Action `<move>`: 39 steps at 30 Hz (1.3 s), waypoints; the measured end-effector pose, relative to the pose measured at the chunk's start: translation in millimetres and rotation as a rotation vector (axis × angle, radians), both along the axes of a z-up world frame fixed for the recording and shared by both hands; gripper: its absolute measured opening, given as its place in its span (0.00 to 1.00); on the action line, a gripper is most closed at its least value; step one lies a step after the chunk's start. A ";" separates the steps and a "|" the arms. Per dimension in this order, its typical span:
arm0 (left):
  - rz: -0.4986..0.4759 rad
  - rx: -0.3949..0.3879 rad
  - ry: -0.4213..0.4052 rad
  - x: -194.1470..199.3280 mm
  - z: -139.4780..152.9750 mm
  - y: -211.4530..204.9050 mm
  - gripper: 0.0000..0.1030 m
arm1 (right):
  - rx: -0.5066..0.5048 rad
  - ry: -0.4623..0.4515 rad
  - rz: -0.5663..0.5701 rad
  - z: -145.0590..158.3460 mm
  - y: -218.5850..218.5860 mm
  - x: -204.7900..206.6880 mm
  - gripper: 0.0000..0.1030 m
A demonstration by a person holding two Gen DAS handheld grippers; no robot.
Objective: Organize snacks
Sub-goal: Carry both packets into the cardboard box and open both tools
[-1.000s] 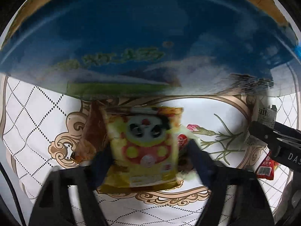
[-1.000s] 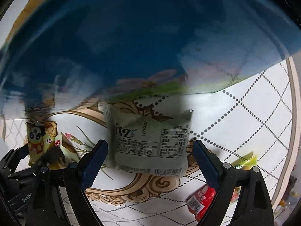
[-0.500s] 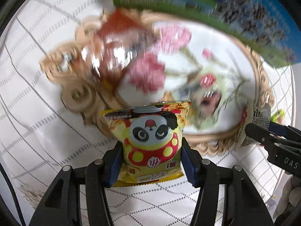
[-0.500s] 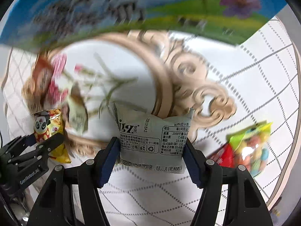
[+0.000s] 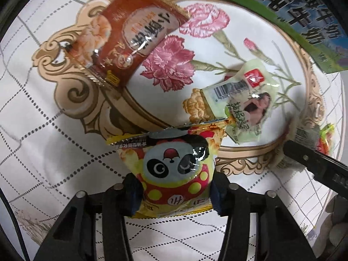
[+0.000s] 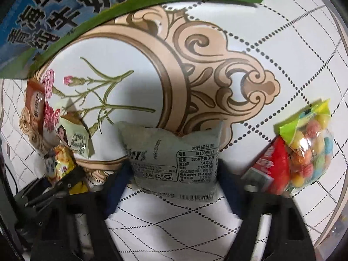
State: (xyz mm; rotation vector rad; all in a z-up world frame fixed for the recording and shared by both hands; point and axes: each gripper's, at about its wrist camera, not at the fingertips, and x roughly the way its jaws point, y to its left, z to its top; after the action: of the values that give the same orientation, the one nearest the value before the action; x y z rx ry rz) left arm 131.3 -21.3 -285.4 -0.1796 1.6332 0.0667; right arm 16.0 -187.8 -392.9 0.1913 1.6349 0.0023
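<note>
The left gripper (image 5: 174, 192) had its fingers (image 5: 133, 192) closed on the yellow panda packet (image 5: 174, 169), held above the surface (image 5: 43, 130) near its floral medallion. The right gripper (image 6: 175, 179) clamped the grey-green packet (image 6: 174, 158), with the candy bag (image 6: 308, 152) lying toward the right edge.

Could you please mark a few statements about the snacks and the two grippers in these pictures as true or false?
1. The left gripper is shut on the yellow panda-print snack packet. True.
2. The right gripper is open and holds nothing. False: it is shut on the grey-green packet with a printed nutrition table.
3. The clear bag of multicoloured candies lies on the patterned tablecloth to the right of the right gripper. True.
4. The reddish-brown foil snack packet is stacked on the pale green packet. False: they lie apart on the cloth.
</note>
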 end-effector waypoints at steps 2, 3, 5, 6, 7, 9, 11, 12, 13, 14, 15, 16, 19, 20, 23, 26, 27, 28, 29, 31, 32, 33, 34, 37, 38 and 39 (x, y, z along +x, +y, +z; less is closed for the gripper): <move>-0.007 0.003 -0.024 -3.4 13.0 0.6 0.44 | -0.012 -0.023 0.019 7.3 -0.7 -2.8 0.60; -0.013 -0.001 -0.037 -5.0 19.9 -0.4 0.44 | -0.018 -0.031 0.029 12.4 1.2 -3.1 0.59; -0.026 -0.009 -0.068 -12.4 38.8 -0.7 0.44 | -0.003 -0.050 0.042 27.3 -1.6 -4.9 0.57; -0.031 -0.019 -0.082 -13.8 47.5 -1.7 0.44 | 0.012 -0.063 0.046 36.0 -1.7 -5.9 0.57; -0.034 -0.032 -0.099 -14.8 57.4 -0.2 0.44 | 0.023 -0.072 0.050 43.6 3.3 -3.9 0.57; -0.040 -0.062 -0.132 -12.9 81.0 -3.9 0.44 | 0.049 -0.108 0.076 69.9 10.3 -2.0 0.57; -0.037 -0.103 -0.169 -6.8 106.8 -5.6 0.44 | 0.077 -0.143 0.098 97.6 20.8 4.9 0.57; -0.038 -0.122 -0.188 -1.6 120.3 -6.5 0.44 | 0.092 -0.160 0.109 107.6 19.6 7.4 0.57; -0.041 -0.141 -0.205 5.1 132.7 -7.0 0.44 | 0.109 -0.185 0.125 126.1 22.8 11.3 0.57; -0.044 -0.160 -0.222 14.3 146.4 -8.5 0.44 | 0.121 -0.205 0.137 139.4 23.6 16.6 0.57; -0.045 -0.181 -0.238 26.9 159.9 -10.0 0.44 | 0.132 -0.225 0.149 155.9 22.6 20.8 0.57; -0.047 -0.201 -0.252 36.0 170.5 -11.6 0.44 | 0.144 -0.257 0.161 173.2 21.0 26.6 0.57; -0.065 -0.236 -0.279 79.7 196.3 -13.5 0.44 | 0.168 -0.317 0.179 214.4 23.5 53.2 0.57; -0.075 -0.236 -0.285 95.2 199.7 -11.8 0.44 | 0.164 -0.335 0.183 224.9 24.9 64.2 0.57; -0.083 -0.215 -0.271 150.6 202.3 -10.5 0.44 | 0.131 -0.362 0.192 235.1 36.9 99.5 0.57; -0.078 -0.211 -0.216 193.1 188.7 -8.4 0.44 | 0.136 -0.324 0.190 230.0 39.3 138.3 0.57; -0.074 -0.209 -0.195 204.8 181.3 -8.1 0.44 | 0.137 -0.306 0.191 224.8 39.9 150.4 0.57; -0.082 -0.211 -0.173 213.8 175.7 -8.3 0.44 | 0.135 -0.283 0.195 218.0 44.8 157.3 0.57; -0.083 -0.206 -0.148 220.9 168.0 -8.9 0.44 | 0.137 -0.267 0.190 213.1 44.3 164.4 0.57; -0.089 -0.196 -0.114 231.0 156.2 -10.8 0.44 | 0.127 -0.239 0.195 200.5 45.9 175.9 0.57; -0.091 -0.185 -0.095 235.9 149.8 -11.6 0.44 | 0.121 -0.223 0.195 193.1 45.9 181.0 0.57; -0.097 -0.173 -0.079 240.4 139.5 -12.2 0.44 | 0.119 -0.210 0.195 186.2 45.6 184.7 0.57; -0.104 -0.171 -0.068 243.4 133.0 -12.6 0.44 | 0.118 -0.199 0.196 181.1 45.7 186.6 0.57; -0.109 -0.174 -0.023 246.9 118.0 -15.7 0.44 | 0.126 -0.166 0.195 165.5 43.9 191.8 0.58; -0.103 -0.173 -0.007 247.0 112.1 -15.8 0.44 | 0.138 -0.148 0.192 161.6 43.5 192.9 0.60; -0.099 -0.171 0.001 248.0 107.8 -15.7 0.45 | 0.147 -0.124 0.185 156.6 42.4 194.0 0.66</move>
State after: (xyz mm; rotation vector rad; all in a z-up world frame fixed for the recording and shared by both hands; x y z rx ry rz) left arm 379.3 -37.1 -177.6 -0.2292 1.6467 -0.1485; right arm 210.0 -145.4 -236.3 0.1492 1.5236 0.2715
